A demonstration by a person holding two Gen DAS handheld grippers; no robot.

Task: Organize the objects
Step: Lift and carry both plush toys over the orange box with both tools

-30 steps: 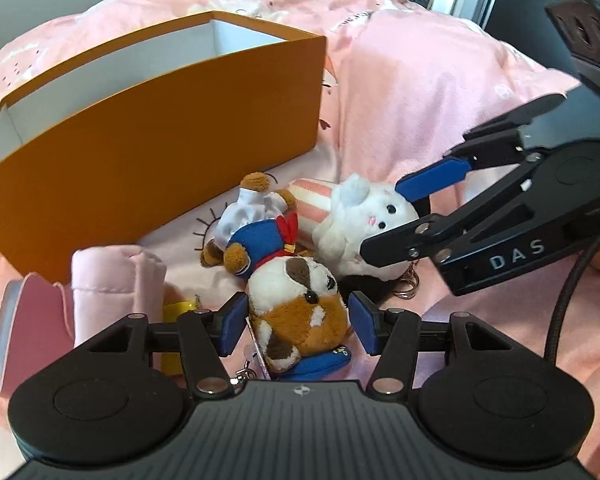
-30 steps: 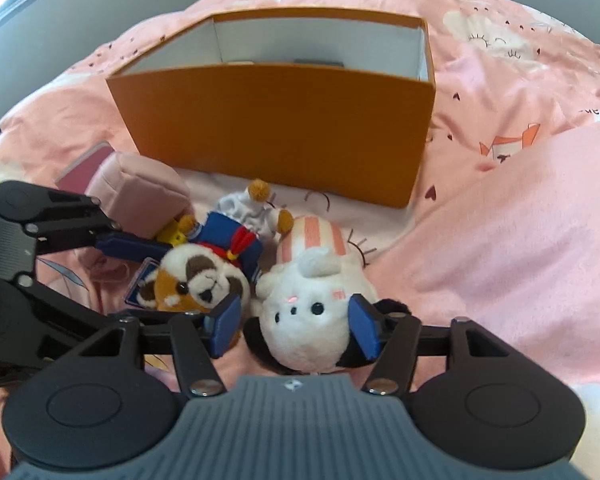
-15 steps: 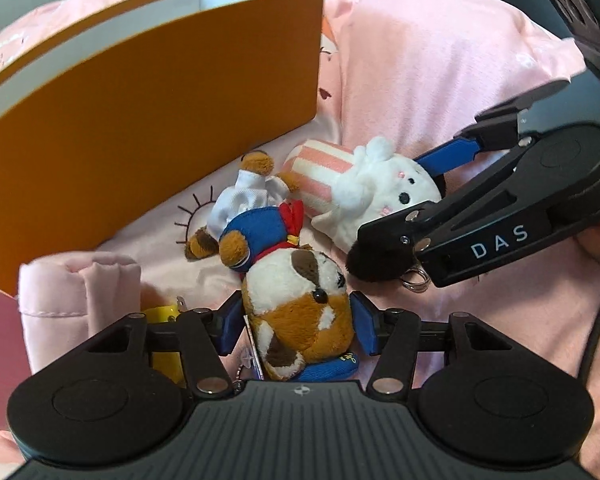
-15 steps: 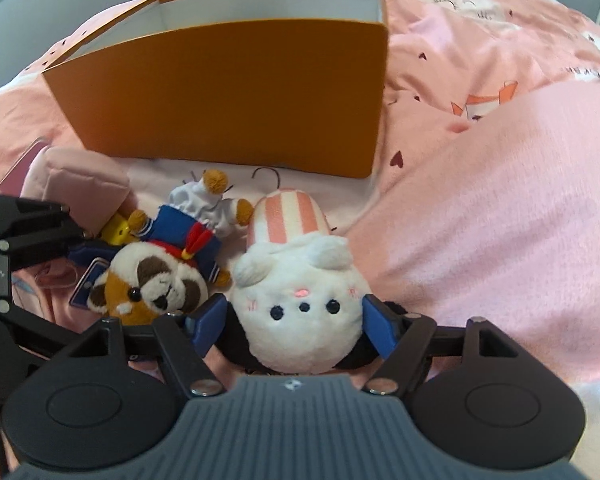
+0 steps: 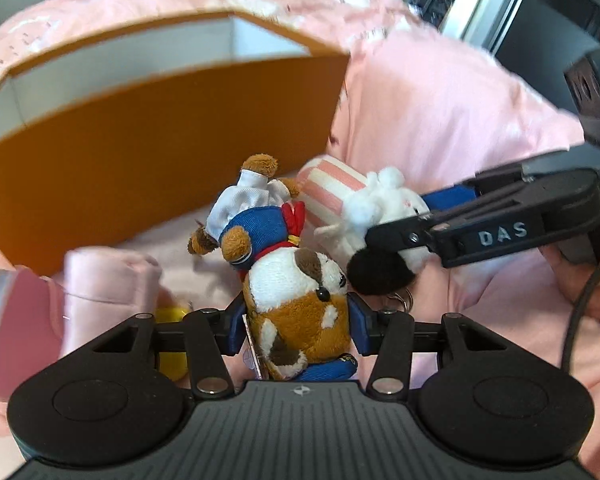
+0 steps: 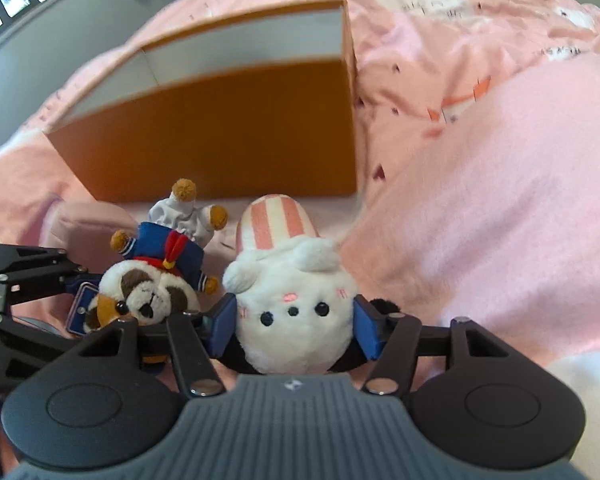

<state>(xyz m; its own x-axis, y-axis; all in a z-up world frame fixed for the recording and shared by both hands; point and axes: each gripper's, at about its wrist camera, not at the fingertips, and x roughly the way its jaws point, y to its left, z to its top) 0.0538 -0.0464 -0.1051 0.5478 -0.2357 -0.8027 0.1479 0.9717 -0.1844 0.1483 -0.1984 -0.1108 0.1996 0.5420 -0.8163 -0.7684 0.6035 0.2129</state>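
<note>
"DAS"-lettered right gripper (image 5: 404, 216) closing on white plush (image 6: 296, 312), left gripper (image 5: 298, 326) closing on raccoon plush (image 5: 300, 300), both before orange box (image 5: 156, 140).

Fuzzy plush toys (image 5: 296, 300); matt cardboard box (image 5: 160, 160)

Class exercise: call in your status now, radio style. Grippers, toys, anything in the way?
Left gripper closing on raccoon plush. Right gripper closing on white plush. Orange box open behind. Path clear.

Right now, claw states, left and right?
Left claw: closing on the brown-and-white raccoon plush, pads touching its sides.
Right claw: closing on the white bunny plush, pads against it.
</note>
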